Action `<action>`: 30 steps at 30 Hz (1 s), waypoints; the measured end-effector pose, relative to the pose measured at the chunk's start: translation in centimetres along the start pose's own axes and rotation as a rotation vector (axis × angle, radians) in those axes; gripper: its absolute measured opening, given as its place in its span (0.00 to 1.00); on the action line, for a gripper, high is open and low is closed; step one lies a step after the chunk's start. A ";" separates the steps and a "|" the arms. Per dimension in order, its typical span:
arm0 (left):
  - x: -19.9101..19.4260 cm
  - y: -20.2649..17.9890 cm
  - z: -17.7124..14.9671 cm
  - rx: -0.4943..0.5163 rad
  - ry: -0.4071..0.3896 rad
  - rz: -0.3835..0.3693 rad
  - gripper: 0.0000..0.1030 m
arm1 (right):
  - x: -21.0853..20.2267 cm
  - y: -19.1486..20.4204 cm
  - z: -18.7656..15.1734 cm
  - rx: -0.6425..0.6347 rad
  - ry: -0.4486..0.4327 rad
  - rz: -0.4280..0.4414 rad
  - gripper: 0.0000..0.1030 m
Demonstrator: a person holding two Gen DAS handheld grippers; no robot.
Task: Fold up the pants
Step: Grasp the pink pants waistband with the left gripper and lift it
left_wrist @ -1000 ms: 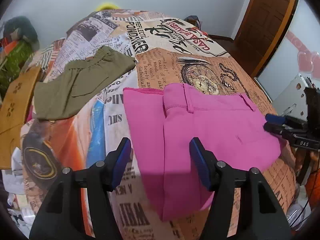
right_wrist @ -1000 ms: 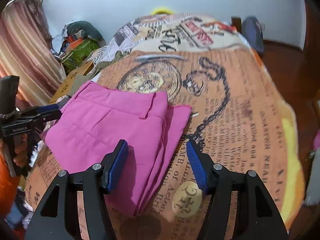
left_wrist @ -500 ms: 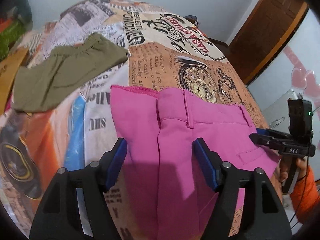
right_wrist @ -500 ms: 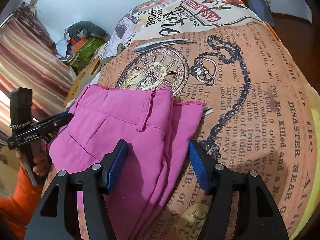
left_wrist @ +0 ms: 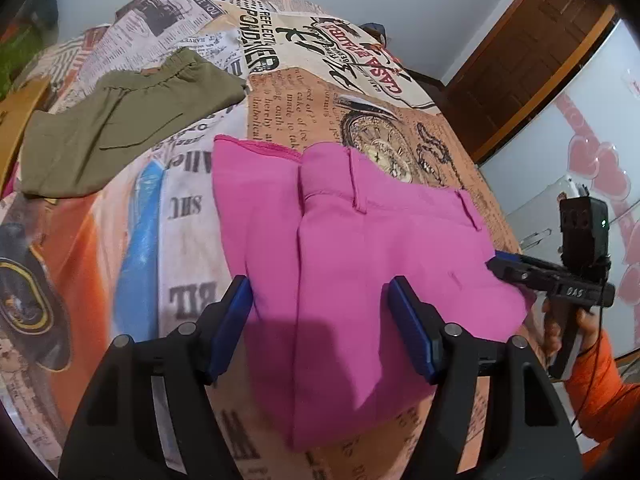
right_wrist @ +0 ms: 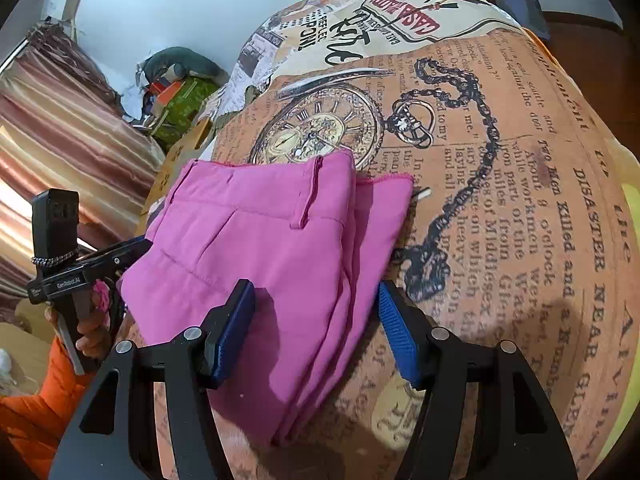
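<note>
A newsprint-patterned bedspread [left_wrist: 328,92] carries folded pink pants [left_wrist: 360,264] near a wooden door [left_wrist: 532,52]. Both the left gripper [left_wrist: 320,320] and right gripper [right_wrist: 316,316] stay spread, released, now closer over the pants than before.

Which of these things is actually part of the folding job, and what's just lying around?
Part of the job:
pink pants
left tongs
right tongs

Just lying about:
olive green pants
newspaper-print bedspread
clutter pile by the curtain
</note>
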State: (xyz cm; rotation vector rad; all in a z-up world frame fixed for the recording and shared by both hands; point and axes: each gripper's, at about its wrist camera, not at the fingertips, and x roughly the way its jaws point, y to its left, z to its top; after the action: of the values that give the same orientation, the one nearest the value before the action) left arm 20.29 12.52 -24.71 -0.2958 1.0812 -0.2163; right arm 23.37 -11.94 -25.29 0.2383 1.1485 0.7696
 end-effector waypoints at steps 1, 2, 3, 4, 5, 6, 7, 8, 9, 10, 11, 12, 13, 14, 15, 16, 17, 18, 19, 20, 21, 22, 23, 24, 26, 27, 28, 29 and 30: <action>0.2 -0.1 0.2 -0.001 0.000 -0.003 0.67 | 0.2 0.1 0.2 -0.006 -0.005 -0.005 0.59; 0.5 -0.2 0.4 -0.001 0.000 -0.005 0.66 | 0.5 0.2 0.4 -0.006 -0.009 -0.009 0.59; 0.7 -0.2 0.7 -0.003 -0.001 -0.008 0.63 | 0.6 0.1 0.7 -0.003 -0.012 -0.013 0.57; 0.8 -0.2 0.8 -0.007 -0.001 -0.011 0.59 | 0.8 0.1 0.9 -0.001 -0.016 -0.014 0.56; 1.0 -0.2 1.0 -0.010 0.000 -0.014 0.56 | 0.9 0.1 1.1 -0.002 -0.019 -0.017 0.54; 1.2 -0.1 1.3 -0.016 0.003 -0.021 0.50 | 1.0 0.1 1.3 -0.005 -0.021 -0.021 0.51; 1.3 0.0 1.4 -0.020 0.006 -0.029 0.44 | 1.1 0.0 1.4 -0.007 -0.022 -0.025 0.49; 1.4 0.0 1.5 -0.026 0.008 -0.041 0.41 | 1.1 0.1 1.5 -0.011 -0.024 -0.028 0.46; 1.6 0.0 1.7 -0.031 0.011 -0.051 0.37 | 1.0 0.0 1.6 -0.016 -0.026 -0.032 0.42; 1.6 0.0 1.8 -0.029 0.010 -0.049 0.33 | 1.0 0.0 1.7 -0.021 -0.029 -0.037 0.40; 1.6 -0.2 1.9 -0.025 0.006 -0.040 0.32 | 1.0 0.0 1.7 -0.026 -0.031 -0.041 0.36; 1.6 -0.3 1.9 -0.020 0.002 -0.031 0.30 | 0.8 0.0 1.8 -0.031 -0.037 -0.045 0.31; 1.5 -0.5 1.9 -0.014 -0.002 -0.023 0.27 | 0.7 0.1 1.8 -0.038 -0.042 -0.050 0.29; 1.5 -0.6 2.0 -0.008 -0.006 -0.017 0.26 | 0.6 0.1 1.9 -0.046 -0.047 -0.054 0.25; 1.3 -0.8 2.0 0.002 -0.013 -0.007 0.24 | 0.4 0.3 1.9 -0.059 -0.055 -0.059 0.22; 1.1 -1.1 2.0 0.016 -0.020 0.005 0.22 | 0.3 0.5 1.9 -0.072 -0.063 -0.064 0.21; 1.0 -1.4 2.1 0.030 -0.026 0.017 0.22 | 0.1 0.8 2.0 -0.091 -0.071 -0.075 0.17; 0.8 -2.0 2.0 0.054 -0.036 0.040 0.21 | -0.2 1.2 2.0 -0.112 -0.082 -0.084 0.14; 0.6 -2.4 2.1 0.072 -0.044 0.057 0.20 | -0.3 1.5 2.1 -0.125 -0.088 -0.090 0.13; 0.4 -2.8 2.1 0.087 -0.053 0.072 0.19 | -0.5 1.8 2.1 -0.138 -0.095 -0.095 0.12; 0.2 -3.0 2.1 0.095 -0.059 0.080 0.19 | -0.7 2.1 2.2 -0.149 -0.101 -0.099 0.12; -0.2 -3.3 2.2 0.104 -0.069 0.088 0.18 | -0.9 2.3 2.3 -0.156 -0.106 -0.099 0.12; -0.6 -3.5 2.2 0.110 -0.077 0.091 0.18 | -1.1 2.6 2.3 -0.163 -0.112 -0.098 0.12; -1.1 -3.8 2.3 0.120 -0.092 0.092 0.18 | -1.4 2.9 2.4 -0.170 -0.117 -0.096 0.12; -2.3 -4.3 2.3 0.138 -0.120 0.090 0.17 | -1.8 3.5 2.5 -0.185 -0.128 -0.095 0.12; -2.9 -4.5 2.2 0.145 -0.135 0.093 0.17 | -2.2 4.0 2.6 -0.192 -0.136 -0.092 0.11; -3.4 -4.7 2.2 0.149 -0.146 0.096 0.17 | -2.3 4.3 2.7 -0.195 -0.142 -0.092 0.11; -3.9 -4.9 2.2 0.154 -0.158 0.100 0.17 | -2.5 4.7 2.8 -0.202 -0.150 -0.091 0.11; -4.6 -5.1 2.2 0.160 -0.176 0.106 0.17 | -2.8 5.1 3.0 -0.210 -0.161 -0.091 0.11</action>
State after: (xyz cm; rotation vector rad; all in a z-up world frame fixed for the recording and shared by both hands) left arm 19.98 9.52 -18.17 -0.1110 0.8970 -0.1771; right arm 23.29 -9.46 -19.21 0.0705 0.9131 0.7702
